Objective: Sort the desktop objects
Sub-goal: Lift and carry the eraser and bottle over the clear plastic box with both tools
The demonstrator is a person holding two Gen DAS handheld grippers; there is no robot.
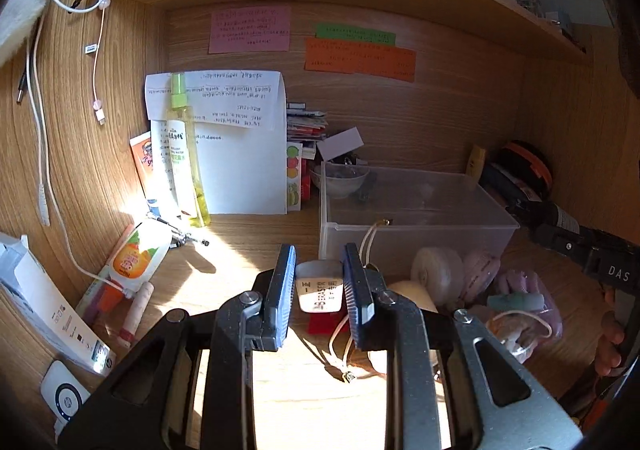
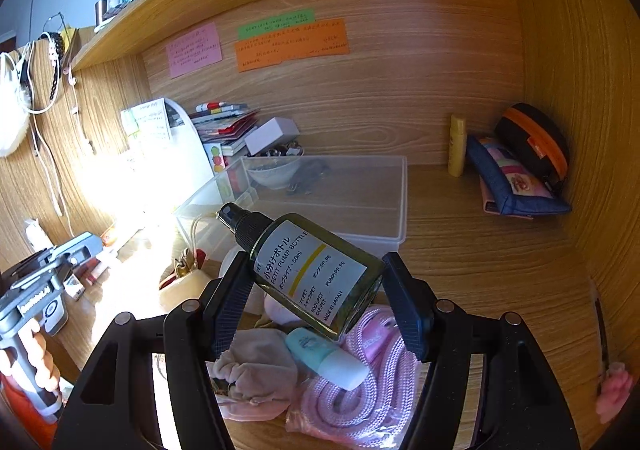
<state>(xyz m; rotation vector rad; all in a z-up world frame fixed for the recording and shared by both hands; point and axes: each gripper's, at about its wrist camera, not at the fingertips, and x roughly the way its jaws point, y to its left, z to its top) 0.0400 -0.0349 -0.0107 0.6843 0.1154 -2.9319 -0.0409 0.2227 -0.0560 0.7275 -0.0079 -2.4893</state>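
In the left wrist view, the left gripper (image 1: 320, 286) has its jaws narrowed around a small white eraser in a paper sleeve (image 1: 320, 288) low over the wooden counter (image 1: 240, 246), just before the clear plastic storage bin (image 1: 416, 210) — likely its destination. In the right wrist view, the right gripper (image 2: 316, 298) clamps a dark green pump bottle with a white label (image 2: 310, 270) — tilted, nozzle toward that bin, raised above the pink cord and pouches.

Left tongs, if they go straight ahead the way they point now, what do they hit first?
Probably the front wall of the clear bin, just beyond the eraser held in the left tongs; depth is hard to judge.
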